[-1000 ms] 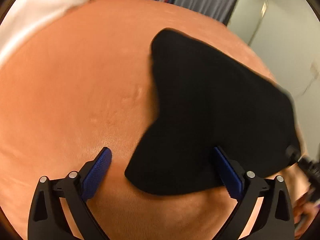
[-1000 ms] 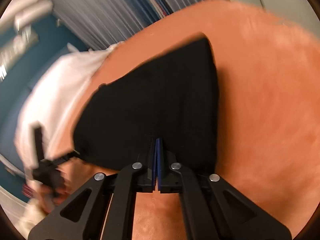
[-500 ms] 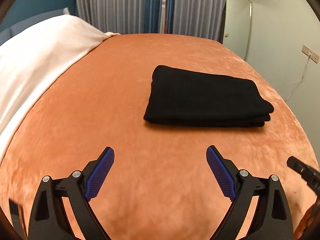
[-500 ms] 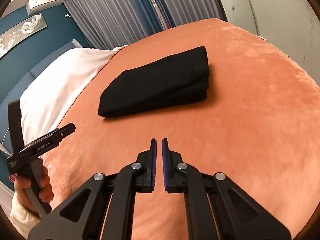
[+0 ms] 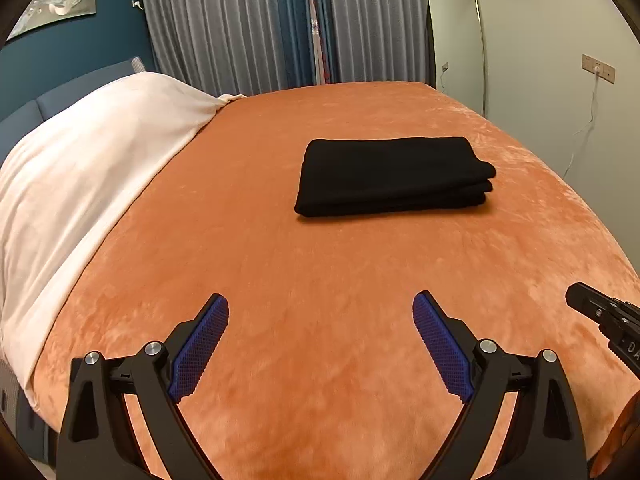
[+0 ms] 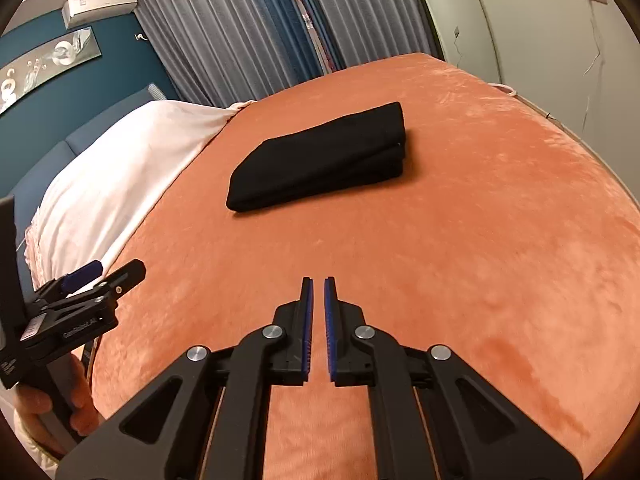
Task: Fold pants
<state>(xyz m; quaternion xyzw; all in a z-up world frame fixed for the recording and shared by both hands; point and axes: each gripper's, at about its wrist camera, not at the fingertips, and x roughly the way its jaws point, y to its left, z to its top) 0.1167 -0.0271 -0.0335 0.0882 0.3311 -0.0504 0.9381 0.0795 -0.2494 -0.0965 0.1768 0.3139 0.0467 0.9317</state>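
Orange plush blanket [image 5: 320, 256] covers the bed, and both grippers hover over its near end. The left hand-held gripper [image 5: 320, 300] is spread wide with nothing but blanket between its blue pads [image 5: 200, 344]; its jaws have just been closing a touch. The right hand-held gripper [image 6: 316, 280] is almost pressed together, with a thin slit between the pads and nothing in it (its jaws have just been opening a hair).

Readable text: the right wrist view catches the side of the left one, gripped by a hand [image 6: 76, 404], and the white print looks like "GenRobot.AI", though it's blurry. In the left view the other gripper's body shows a "D" and part of another letter, cut by the edge.

Further up, mid-bed, the black pants [image 5: 392, 172] lie folded into a flat stacked rectangle, well clear of both grippers. From the left view the long axis runs side to side, closed fold on the left and layered ends on the right. A white duvet [image 5: 88, 160] lies left of them.

Beyond that: grey curtains [image 5: 240, 20], a mirror [image 5: 456, 40] and a wall socket [image 5: 598, 69].
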